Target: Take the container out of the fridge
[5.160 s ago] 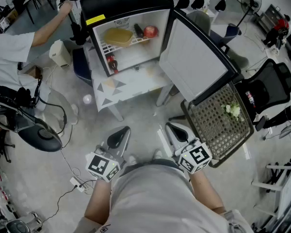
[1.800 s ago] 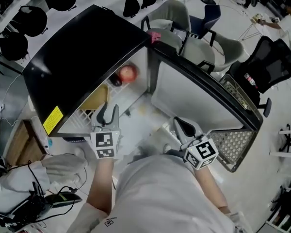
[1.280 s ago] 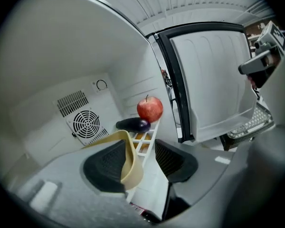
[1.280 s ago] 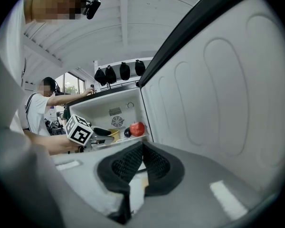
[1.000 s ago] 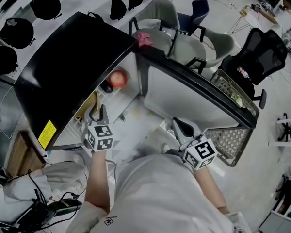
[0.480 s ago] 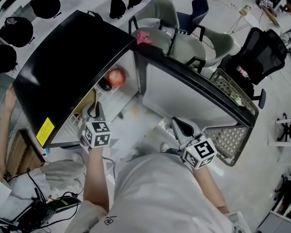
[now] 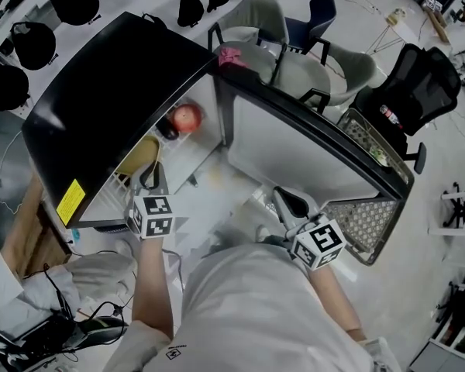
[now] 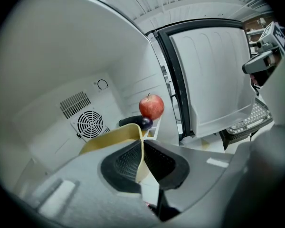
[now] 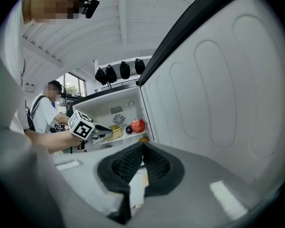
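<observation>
The yellow container (image 7: 139,157) stands on the upper shelf of the open black fridge (image 7: 101,91). My left gripper (image 7: 149,178) reaches into the fridge. Its jaws are closing tight on the container's thin near rim (image 8: 111,139), which is pinched between the pads of the left gripper (image 8: 142,141). The right gripper view shows the container (image 9: 115,131) at the left gripper's tip. My right gripper (image 7: 283,200) hangs low in front of the open door, and the right gripper (image 9: 142,145) is shut with nothing in it.
A red apple (image 8: 151,106) and a dark eggplant (image 8: 135,122) lie on the same shelf just behind the container. The white-lined door (image 7: 294,146) stands open to the right. A wire basket (image 7: 364,223), chairs (image 7: 294,60) and a person (image 7: 70,273) surround the fridge.
My left gripper has edged a little to the left at the fridge shelf by the container. My right gripper has stayed put. A bystander's arm showed at the left edge and is gone.
</observation>
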A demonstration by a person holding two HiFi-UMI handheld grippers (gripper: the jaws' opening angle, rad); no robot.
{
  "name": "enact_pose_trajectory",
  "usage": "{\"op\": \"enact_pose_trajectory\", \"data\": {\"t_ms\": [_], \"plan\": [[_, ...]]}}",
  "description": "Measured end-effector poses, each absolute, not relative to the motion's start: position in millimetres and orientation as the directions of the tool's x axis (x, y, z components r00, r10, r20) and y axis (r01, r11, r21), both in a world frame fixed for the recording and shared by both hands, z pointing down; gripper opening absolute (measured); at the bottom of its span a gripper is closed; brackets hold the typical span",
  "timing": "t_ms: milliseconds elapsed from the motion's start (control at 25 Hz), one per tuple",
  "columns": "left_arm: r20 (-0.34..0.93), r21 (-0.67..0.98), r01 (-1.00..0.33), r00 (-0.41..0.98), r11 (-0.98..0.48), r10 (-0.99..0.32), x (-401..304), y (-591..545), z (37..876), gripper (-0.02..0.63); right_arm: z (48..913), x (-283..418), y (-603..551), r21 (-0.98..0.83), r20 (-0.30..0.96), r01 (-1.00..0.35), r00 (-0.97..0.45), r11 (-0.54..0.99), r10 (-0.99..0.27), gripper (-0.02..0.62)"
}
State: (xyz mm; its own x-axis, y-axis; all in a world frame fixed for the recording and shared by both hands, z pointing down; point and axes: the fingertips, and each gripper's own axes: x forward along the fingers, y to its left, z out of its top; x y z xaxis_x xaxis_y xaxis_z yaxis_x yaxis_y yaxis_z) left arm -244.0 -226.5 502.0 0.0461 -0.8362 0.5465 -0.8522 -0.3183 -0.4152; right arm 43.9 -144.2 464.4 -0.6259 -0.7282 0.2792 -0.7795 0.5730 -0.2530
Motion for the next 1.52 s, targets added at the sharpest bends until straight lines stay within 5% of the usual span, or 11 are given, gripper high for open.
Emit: {"op": "enact_pose_trajectory", "data": {"t_ms": [520,1520], "plan": [[0.453,-0.237,-0.863,0.309,-0.447,-0.836,-173.3,-183.1,471.6,0.023,468.8,39.2,-132.0,-0.276,0.28,-0.746,-0.666,0.606,-0.692,0.0],[0.256,0.135,-0.661,0.743,-0.738,-0.618,-56.5,-119.3,463.5,0.025,468.9,57.0,-113.6,-0.284,0.281,-0.76,-0.649,0.585,-0.707,0.0]]}}
